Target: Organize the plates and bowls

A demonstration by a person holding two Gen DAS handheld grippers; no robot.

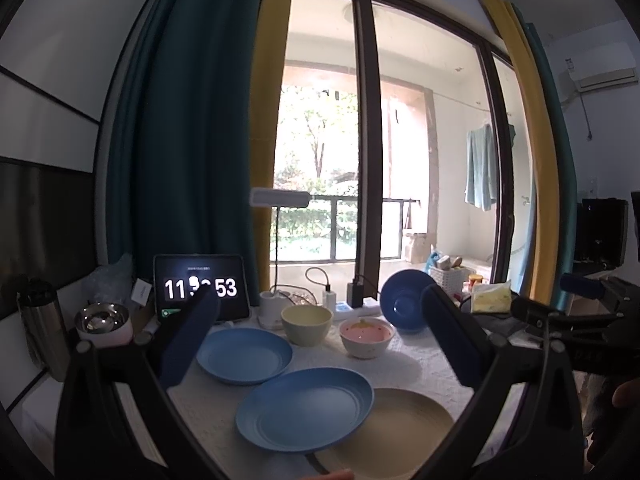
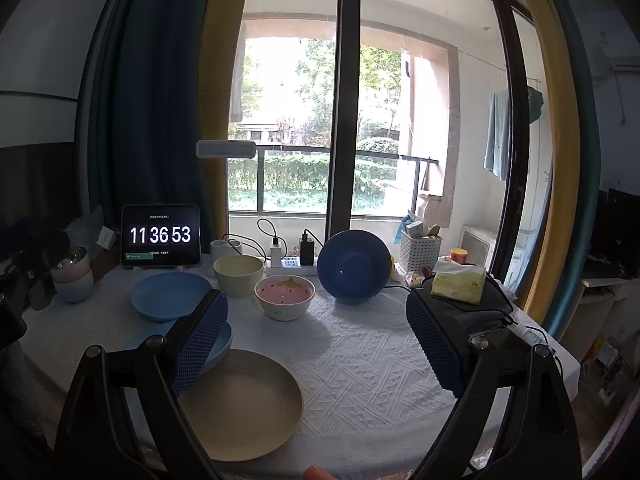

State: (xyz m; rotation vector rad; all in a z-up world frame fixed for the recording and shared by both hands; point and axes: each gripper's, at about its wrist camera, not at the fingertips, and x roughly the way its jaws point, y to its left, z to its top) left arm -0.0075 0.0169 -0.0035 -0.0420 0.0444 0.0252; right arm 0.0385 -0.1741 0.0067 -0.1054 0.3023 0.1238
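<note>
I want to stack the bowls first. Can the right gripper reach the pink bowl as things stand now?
Probably yes. The right gripper is open and empty, and the pink bowl stands ahead between its fingers' lines, with bare tablecloth before it. The yellow bowl beside it stands close, so approach from the right side.

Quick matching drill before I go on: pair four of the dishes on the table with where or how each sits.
1. dark blue bowl
2. beige plate
3. pink-lined strawberry bowl
4. pale yellow bowl

A. nearest the camera
B. tipped on its side
C. in front of the power strip, upright
D. just right of the far light blue plate

Pairs: 1-B, 2-A, 3-C, 4-D
</note>
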